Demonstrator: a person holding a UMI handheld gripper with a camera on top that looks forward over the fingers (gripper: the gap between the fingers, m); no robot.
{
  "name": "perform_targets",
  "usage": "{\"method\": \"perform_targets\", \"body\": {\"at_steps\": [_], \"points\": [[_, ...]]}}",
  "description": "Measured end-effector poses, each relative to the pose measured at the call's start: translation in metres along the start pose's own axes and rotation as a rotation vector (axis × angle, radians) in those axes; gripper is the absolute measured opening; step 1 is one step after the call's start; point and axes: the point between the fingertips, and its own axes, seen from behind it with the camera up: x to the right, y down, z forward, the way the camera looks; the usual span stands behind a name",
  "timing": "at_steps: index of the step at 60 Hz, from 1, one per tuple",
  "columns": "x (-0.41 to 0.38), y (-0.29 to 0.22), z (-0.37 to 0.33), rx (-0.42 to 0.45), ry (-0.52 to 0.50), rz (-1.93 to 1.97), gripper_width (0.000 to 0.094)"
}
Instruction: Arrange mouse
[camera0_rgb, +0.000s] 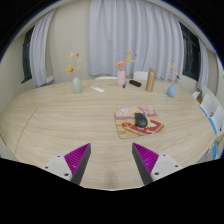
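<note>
Gripper view across a round wooden table (70, 125). The tabletop is pale, with a fine straight grain running in plank-like bands, and its far rim curves away toward a wall hung with light, softly pleated curtains (110, 35).

The gripper (112, 160) stands open with nothing between its fingers; the two magenta pads (146, 158), ribbed in texture and wedge-shaped, point forward over bare wood with a wide gap separating them.

The mouse (141, 121), small, dark and rounded with a smooth domed back, lies well beyond the fingers and somewhat right of the line between them. It rests on a flat rectangular mat (128, 127) of pinkish and tan patterned material, near the mat's middle. A pale boxy item sits at the mat's far edge, too small to identify.

Along the table's far side stand several upright objects, well apart from the mouse:
- a pale green vase (77, 85), smooth and narrow-necked, carrying a thin stem;
- a slim pink bottle-shaped vase (121, 76) holding a sprig;
- a brown cylindrical container (151, 79), tall and straight-sided;
- a light blue rounded vase (172, 89) with thin stems.

A small dark flat object (135, 84) lies between the pink vase and the brown cylinder, and a small white flat piece (98, 90) lies near the green vase. At the table's right rim, parts of a white and blue object (208, 104) appear, its form unclear.
</note>
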Motion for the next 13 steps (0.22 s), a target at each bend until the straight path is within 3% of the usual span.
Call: {"method": "perform_targets", "body": {"at_steps": [13], "points": [[-0.013, 0.006, -0.005, -0.009, 0.011, -0.008, 0.0852]]}}
